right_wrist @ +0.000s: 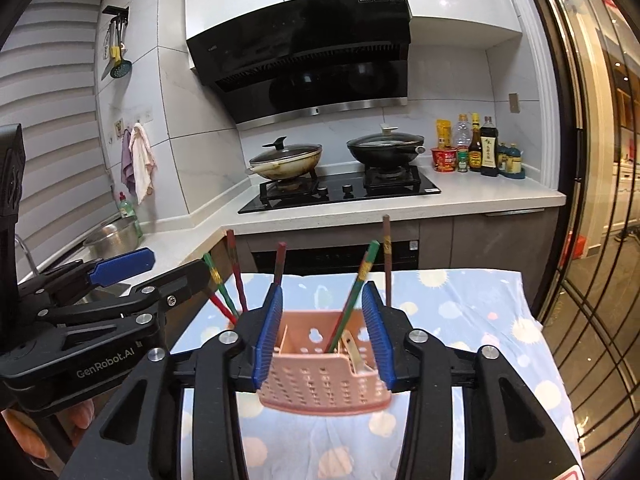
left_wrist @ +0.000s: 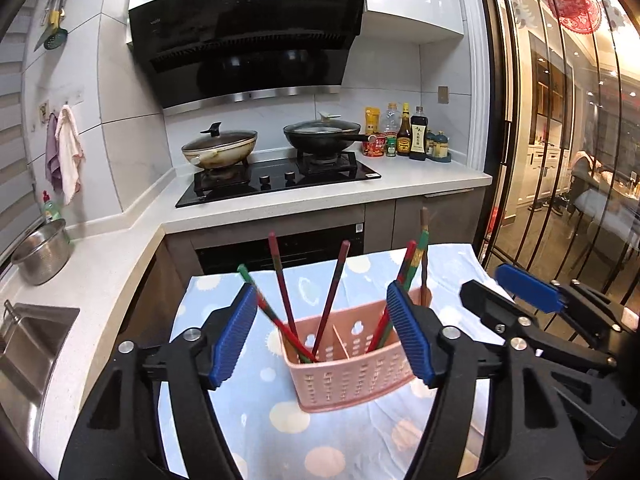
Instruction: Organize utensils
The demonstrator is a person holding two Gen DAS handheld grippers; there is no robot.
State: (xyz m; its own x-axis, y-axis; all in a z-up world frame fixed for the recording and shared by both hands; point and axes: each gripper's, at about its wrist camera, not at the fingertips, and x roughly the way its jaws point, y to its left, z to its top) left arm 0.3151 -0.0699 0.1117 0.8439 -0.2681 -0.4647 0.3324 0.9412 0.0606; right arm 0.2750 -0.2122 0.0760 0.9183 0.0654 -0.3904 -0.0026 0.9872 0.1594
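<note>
Pink perforated plastic utensil basket [left_wrist: 347, 364] dead ahead between spread left gripper [left_wrist: 322, 338] fingers, chopsticks [left_wrist: 330, 300] upright, long side crosswise; right gripper [right_wrist: 322, 340] likewise open, astride.

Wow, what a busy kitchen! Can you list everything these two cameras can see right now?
utensil basket: one, pink, perforated, on the cloth
chopsticks: several, red, green and brown, standing in the basket
cloth: one, light blue with pale spots, under the basket
woks: two, lidded, one cream and one black, on the hob
hob: one, black, set in the white counter
extractor hood: one, black, above the hob
sauce bottles: several, mixed colours, right of the hob
steel pot: one, silver, beside the sink
sink: one, steel, far left
hanging cloths: two, purple and pinkish white, on the left wall
left gripper: black with blue pads, open, before the basket
right gripper: same, open, either side of the basket
</note>
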